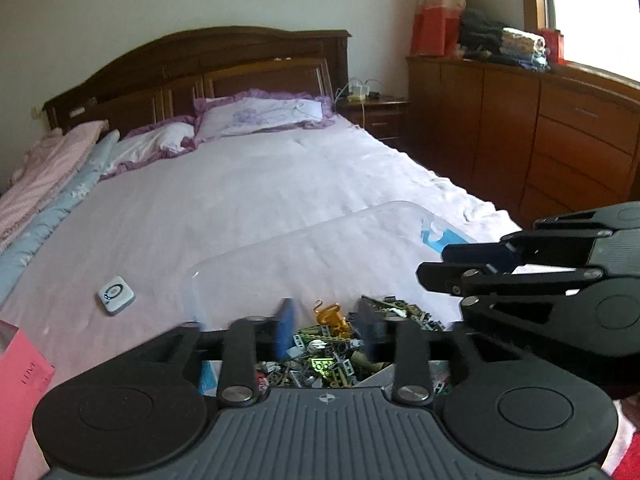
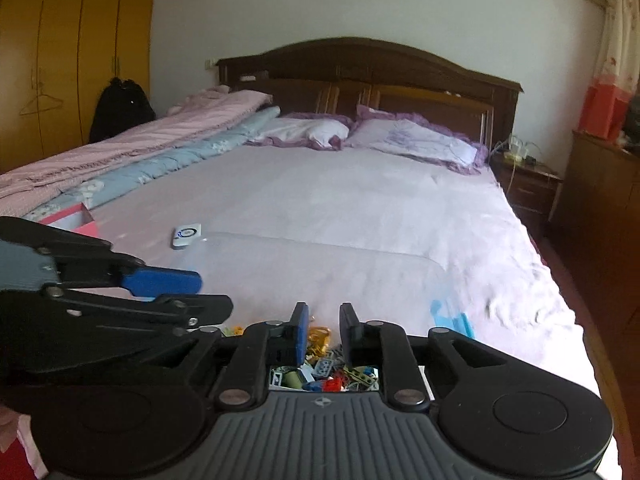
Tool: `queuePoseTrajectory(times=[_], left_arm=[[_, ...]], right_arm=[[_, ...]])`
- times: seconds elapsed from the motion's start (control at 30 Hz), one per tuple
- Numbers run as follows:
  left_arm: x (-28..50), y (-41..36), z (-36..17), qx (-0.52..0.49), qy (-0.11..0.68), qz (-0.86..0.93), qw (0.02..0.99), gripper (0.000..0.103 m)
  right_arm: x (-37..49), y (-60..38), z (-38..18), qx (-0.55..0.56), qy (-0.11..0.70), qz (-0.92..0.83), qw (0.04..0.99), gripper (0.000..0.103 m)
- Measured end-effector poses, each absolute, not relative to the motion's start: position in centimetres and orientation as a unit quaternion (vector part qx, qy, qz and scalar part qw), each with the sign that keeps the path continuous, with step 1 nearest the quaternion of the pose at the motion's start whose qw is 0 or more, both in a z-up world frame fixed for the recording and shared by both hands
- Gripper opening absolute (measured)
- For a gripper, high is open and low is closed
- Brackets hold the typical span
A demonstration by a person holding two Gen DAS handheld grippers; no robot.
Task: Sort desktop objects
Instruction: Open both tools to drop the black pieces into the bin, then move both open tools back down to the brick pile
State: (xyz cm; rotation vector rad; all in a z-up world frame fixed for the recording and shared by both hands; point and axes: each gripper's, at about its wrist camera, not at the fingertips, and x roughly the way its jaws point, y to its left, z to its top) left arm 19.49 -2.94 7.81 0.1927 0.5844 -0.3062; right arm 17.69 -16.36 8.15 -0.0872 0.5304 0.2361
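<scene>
A clear plastic box [image 1: 320, 232] lies on the bed at the near edge, with a heap of small building bricks [image 1: 332, 356] in it and an orange piece [image 1: 330, 314] on top. My left gripper [image 1: 329, 330] hovers over the heap, open, with nothing between its fingers. My right gripper [image 2: 325, 332] is also above the bricks [image 2: 328, 376], its jaws narrowly apart and empty, the orange piece [image 2: 319, 336] visible beyond the gap. The two grippers are side by side over the box [image 2: 320, 246]. Each shows in the other's view: the right gripper [image 1: 444, 264] and the left gripper [image 2: 212, 294].
A small white device [image 1: 116, 295] [image 2: 186, 236] lies on the pale sheet left of the box. A pink carton [image 1: 20, 376] [image 2: 76, 222] stands at the bed's left edge. Folded quilts [image 2: 140, 148] and pillows [image 2: 420, 140] lie further back. Wooden cabinets [image 1: 540, 132] run along the right.
</scene>
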Motion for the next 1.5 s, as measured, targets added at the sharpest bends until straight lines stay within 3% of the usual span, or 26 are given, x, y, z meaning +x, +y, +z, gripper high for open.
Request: queuePoseTrajectory(times=[0.17,0.37,0.57,0.87,1.13,1.2,1.27,1.5], left_arm=[[17.8,-2.5,7.7,0.093,0.282,-0.141,0.945,0.064],[13.5,-1.5,7.0,0.101,0.276,-0.134,0.946,0.082],[8.2,-0.6,4.7,0.101,0.297,-0.12,0.942,0.093],[3.4,-0.3,-0.4,0.092,0.37,-0.135,0.915,0.091],[1.5,0.4,-3.8,0.073,0.426,-0.136,0.891,0.088],[1.3,0.5,-3.9,0.068,0.425,-0.139,0.892,0.082],[1.3,0.7,-4.1,0.064,0.427,-0.142,0.891,0.066],[2.1,1.1,-5.2,0.058,0.438,-0.13,0.888,0.065]], right_arm=[[19.2,-17.0,7.9,-0.041,0.267,0.1,0.958,0.024],[13.8,-17.8,6.2,-0.033,0.278,0.099,0.955,0.034],[8.0,-18.5,2.6,-0.01,0.31,0.091,0.946,0.044],[2.0,-17.8,-4.0,0.016,0.388,0.095,0.917,0.044],[1.1,-17.1,-5.4,0.022,0.406,0.101,0.908,0.047],[1.1,-17.0,-5.5,0.021,0.409,0.102,0.907,0.047],[1.2,-16.9,-5.6,0.02,0.411,0.102,0.906,0.046],[1.5,-16.4,-6.0,0.016,0.418,0.104,0.902,0.036]])
